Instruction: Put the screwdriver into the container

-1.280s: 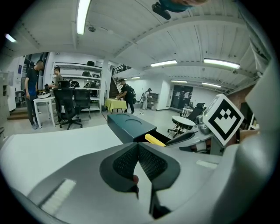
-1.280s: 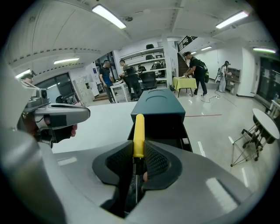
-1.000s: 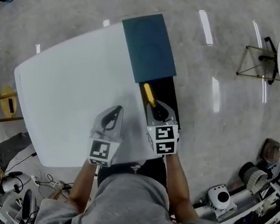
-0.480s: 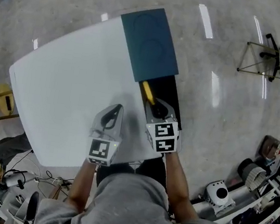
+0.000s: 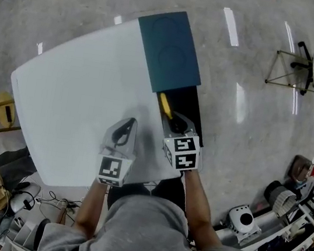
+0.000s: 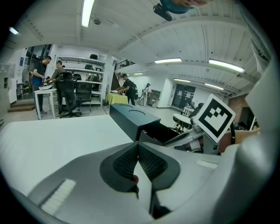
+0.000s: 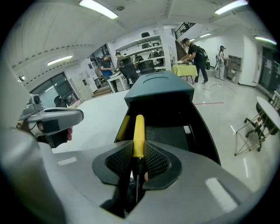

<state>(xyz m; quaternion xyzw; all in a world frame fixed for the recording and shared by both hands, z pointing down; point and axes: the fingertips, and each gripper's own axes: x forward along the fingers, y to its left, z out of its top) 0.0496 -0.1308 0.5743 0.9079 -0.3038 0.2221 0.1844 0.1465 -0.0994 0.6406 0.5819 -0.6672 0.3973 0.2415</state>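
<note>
Plainly, the right gripper is clamped on the yellow-handled screwdriver — its ribbed pads press the handle's near end, and the thin dark shaft runs back between them. In the head view the handle juts toward 11 o'clock, over the open black cavity of the dark teal rectangular container. At the right gripper's 9 o'clock, the left gripper hangs above the white table — its jaws pressed together, nothing between them.
</note>
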